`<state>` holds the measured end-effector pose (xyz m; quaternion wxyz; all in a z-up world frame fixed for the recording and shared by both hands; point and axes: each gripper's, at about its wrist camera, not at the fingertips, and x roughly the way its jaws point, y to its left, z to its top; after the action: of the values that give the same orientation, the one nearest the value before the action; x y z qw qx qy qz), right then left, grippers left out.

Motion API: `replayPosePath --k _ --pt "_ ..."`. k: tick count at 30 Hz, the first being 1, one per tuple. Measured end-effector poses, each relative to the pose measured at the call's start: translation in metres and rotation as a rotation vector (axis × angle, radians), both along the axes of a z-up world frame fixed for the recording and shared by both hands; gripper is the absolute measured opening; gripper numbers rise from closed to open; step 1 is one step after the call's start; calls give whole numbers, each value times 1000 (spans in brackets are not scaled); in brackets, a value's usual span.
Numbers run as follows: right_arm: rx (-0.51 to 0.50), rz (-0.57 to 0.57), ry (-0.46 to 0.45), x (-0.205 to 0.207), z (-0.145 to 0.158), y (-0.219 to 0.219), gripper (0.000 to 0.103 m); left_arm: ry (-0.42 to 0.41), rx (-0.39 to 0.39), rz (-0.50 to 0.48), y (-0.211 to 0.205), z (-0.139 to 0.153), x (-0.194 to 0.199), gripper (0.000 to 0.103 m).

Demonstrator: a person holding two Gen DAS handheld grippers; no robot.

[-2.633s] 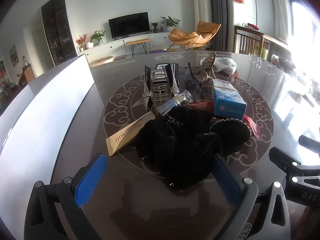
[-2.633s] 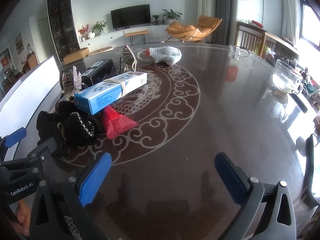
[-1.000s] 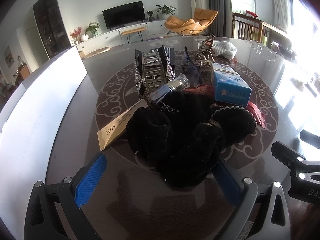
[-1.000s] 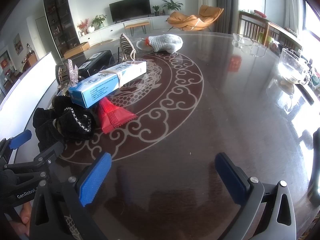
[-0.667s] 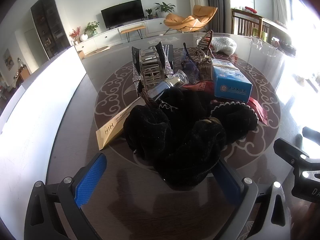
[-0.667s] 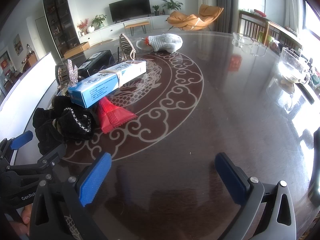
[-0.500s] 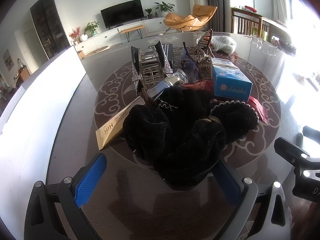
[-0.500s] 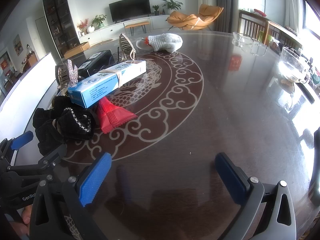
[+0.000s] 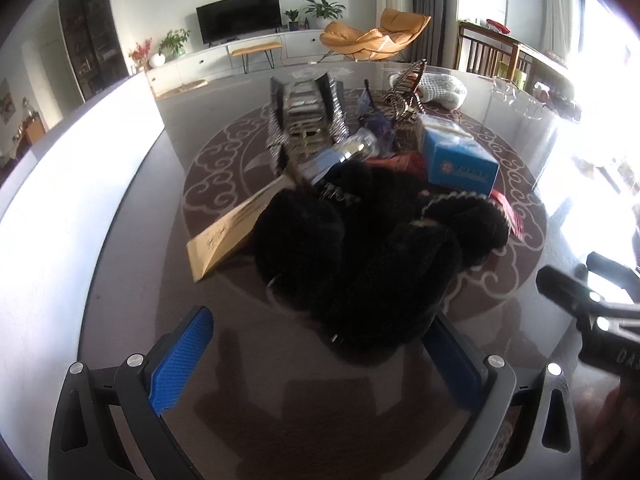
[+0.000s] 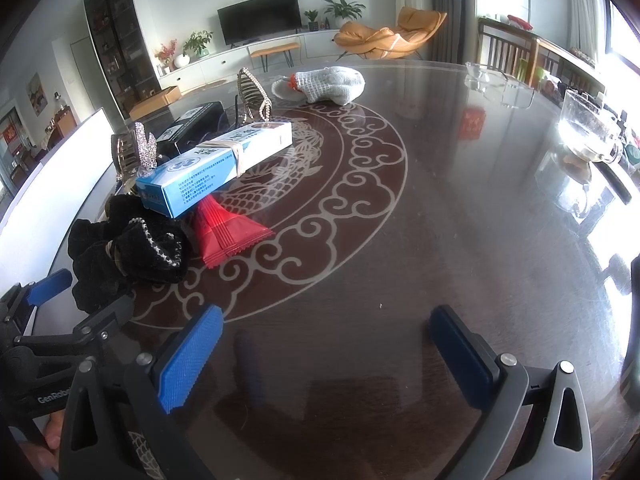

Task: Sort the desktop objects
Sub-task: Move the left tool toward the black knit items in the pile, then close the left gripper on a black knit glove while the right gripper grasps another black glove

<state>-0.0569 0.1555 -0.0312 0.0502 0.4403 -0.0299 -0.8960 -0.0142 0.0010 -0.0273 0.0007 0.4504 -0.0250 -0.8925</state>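
Both my tongs are spread wide: left tongs [image 9: 320, 356] hover at the fluffy black fabric bundle [image 9: 372, 252] heaped on the dark patterned glass desk [image 10: 440, 240]; right tongs [image 10: 324, 356] hang over bare desk.

Behind your counter [image 10: 460, 240], dark glass with a pale scroll medallion: a wall television [image 10: 259, 14], an orange lounge chair [image 10: 390, 34], potted plants [image 10: 344, 8], a dark display cabinet [image 10: 116, 44], and a glass jug [image 10: 586, 130] at the counter's right edge.
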Motion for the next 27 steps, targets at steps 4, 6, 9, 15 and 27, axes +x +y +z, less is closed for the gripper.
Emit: replayPosePath --k 4,6,9,15,27 --pt "-6 0 1 0 0 1 103 -10 5 21 -15 0 14 103" --pt "-6 0 1 1 0 1 103 -8 -1 30 -20 1 16 103" --pt "-9 0 1 1 0 1 103 0 -2 19 -22 7 10 103" --pt "-11 0 1 1 0 2 103 4 -2 -88 -5 15 -20 103" --pt "-41 -2 8 1 2 6 103 -52 117 -155 -21 11 -27 103"
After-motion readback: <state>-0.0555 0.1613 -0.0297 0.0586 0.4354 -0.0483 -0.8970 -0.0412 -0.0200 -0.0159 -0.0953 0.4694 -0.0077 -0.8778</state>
